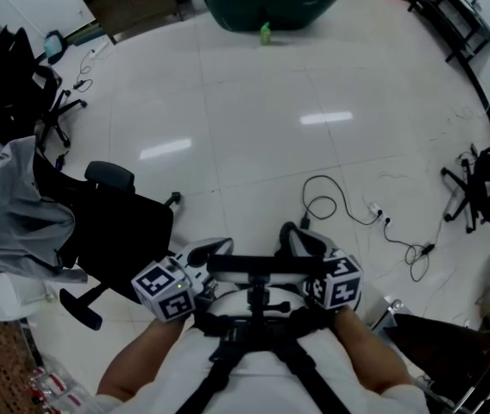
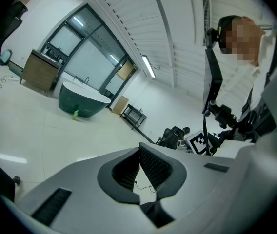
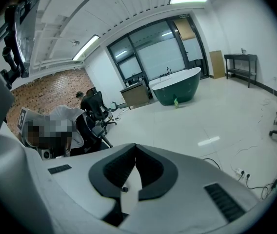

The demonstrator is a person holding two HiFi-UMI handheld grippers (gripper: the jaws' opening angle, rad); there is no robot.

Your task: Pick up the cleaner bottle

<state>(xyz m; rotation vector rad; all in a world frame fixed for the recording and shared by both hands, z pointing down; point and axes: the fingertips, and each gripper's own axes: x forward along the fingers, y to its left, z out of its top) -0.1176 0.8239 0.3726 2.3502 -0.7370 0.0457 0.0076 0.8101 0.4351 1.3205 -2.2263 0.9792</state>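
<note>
Left claw (image 2: 139, 147) and right claw (image 3: 135, 146) are pressed together, empty. The cleaner bottle (image 1: 265, 33) stands far off by the bathtub (image 1: 228, 11): approach, then spread one claw

At this range the cleaner bottle (image 1: 265, 33) is too small for me to resolve its cap or label. The bathtub (image 1: 297, 11) behind it is cut by the top edge. My left forearm (image 1: 146, 360) and right forearm (image 1: 374, 360) run off the bottom edge.
</note>
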